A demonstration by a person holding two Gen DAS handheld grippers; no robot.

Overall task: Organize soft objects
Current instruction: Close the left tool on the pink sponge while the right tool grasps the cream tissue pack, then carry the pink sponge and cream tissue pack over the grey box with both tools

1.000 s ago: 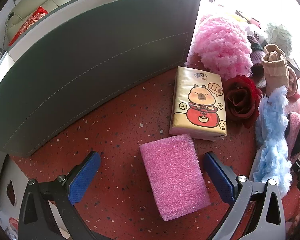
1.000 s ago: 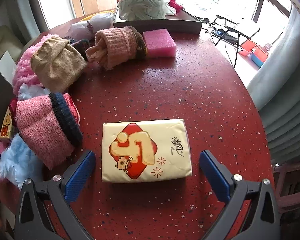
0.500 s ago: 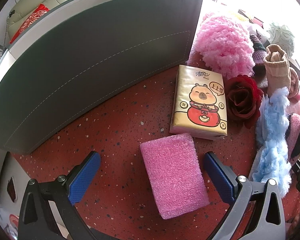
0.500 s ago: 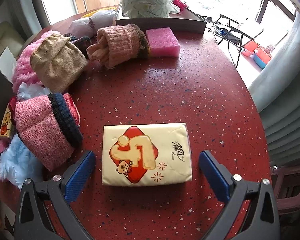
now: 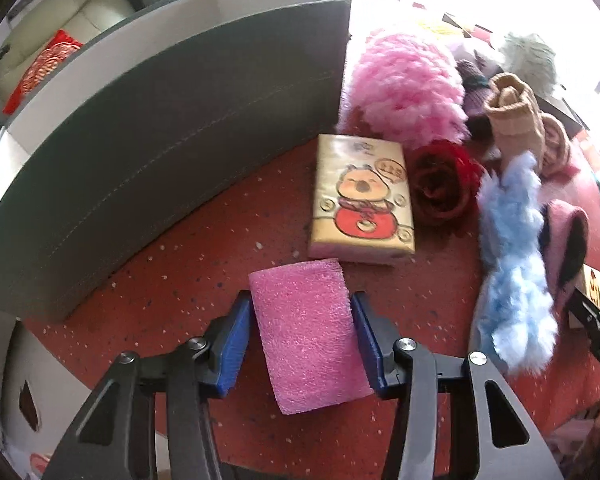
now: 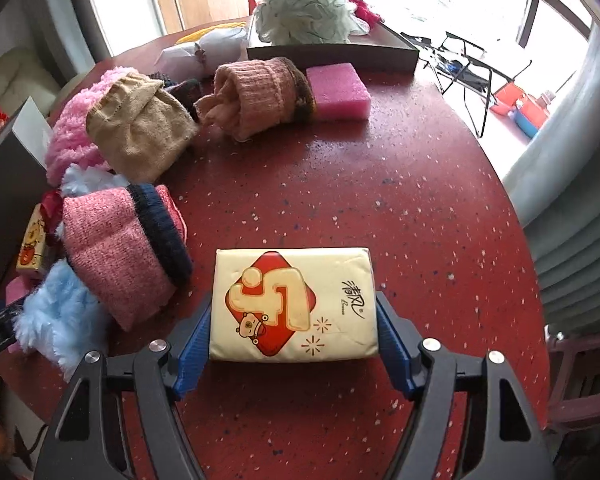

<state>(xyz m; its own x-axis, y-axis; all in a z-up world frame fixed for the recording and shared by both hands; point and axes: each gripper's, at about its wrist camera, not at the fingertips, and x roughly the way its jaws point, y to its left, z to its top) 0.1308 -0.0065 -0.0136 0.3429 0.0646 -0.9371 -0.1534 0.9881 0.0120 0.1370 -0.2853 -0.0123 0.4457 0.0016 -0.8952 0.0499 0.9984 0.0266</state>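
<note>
The left gripper [image 5: 302,340] pointed down at a pink sponge [image 5: 308,336] that lay flat on the red table [image 5: 172,280]. Its jaws were closing, with the sponge between them. The blue pads sat right at the sponge's two long sides, and I could not tell if they pressed on it. Just past the sponge lay a small tissue pack with a bear [image 5: 362,196]. A tall grey box [image 5: 160,128] stood beside that pack. A dark red cloth rose [image 5: 440,184] touched the pack's other side. A fluffy pink ball [image 5: 408,92] lay behind the rose, and a fluffy blue thing [image 5: 508,264] lay near the table's edge.

The right gripper [image 6: 294,344] pointed down at a big yellow tissue pack [image 6: 292,304]. This pack lay flat near the front edge of the table. The jaws were closing with the pack between them, and the blue pads touched its two short ends. A rolled pink knit piece with a dark band [image 6: 116,256] lay just beside the pack. A tan knit piece [image 6: 140,132] and a rolled peach knit piece [image 6: 260,92] lay farther back. A second pink sponge [image 6: 340,90] lay at the far edge, against a dark tray [image 6: 332,54] that held a pale green puff [image 6: 304,10].
</note>
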